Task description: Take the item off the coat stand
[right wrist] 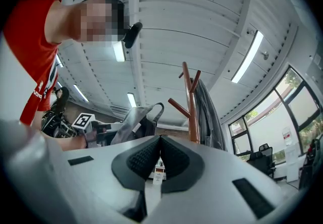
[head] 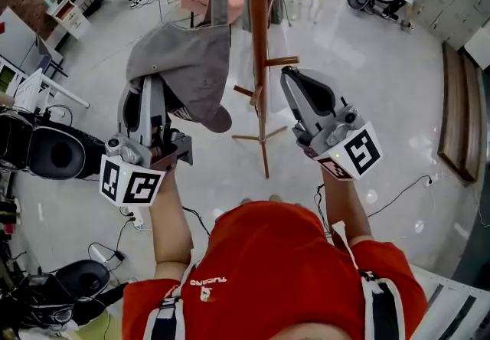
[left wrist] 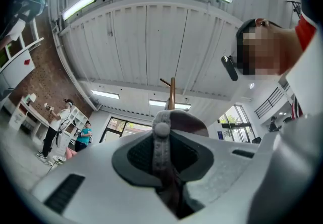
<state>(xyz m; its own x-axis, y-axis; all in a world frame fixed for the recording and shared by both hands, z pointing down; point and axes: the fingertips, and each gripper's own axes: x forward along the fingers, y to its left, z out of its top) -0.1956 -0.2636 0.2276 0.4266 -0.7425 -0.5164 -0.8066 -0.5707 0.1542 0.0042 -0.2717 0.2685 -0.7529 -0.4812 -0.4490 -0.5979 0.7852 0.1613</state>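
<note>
Grey cap [head: 184, 70]: held up at 9 o'clock of the coat stand, just beside it; I see its strap loop apart from the pegs.
Coat stand [head: 261, 63]: wooden, upright.
Left gripper [head: 151, 93]: my jaws clamped on the cap's fabric.
Right gripper [head: 295, 86]: 3 o'clock of the stand, jaws together, empty.

the person wears a short-sleeved red t-shirt [head: 276, 254] with small white lettering, and dark shoulder straps [head: 381, 308] striped in white. the left tongs [head: 151, 86] and right tongs [head: 289, 78] have pale grey shells and black textured pads, each with a white marker cube [head: 360, 151] printed in black squares.
</note>
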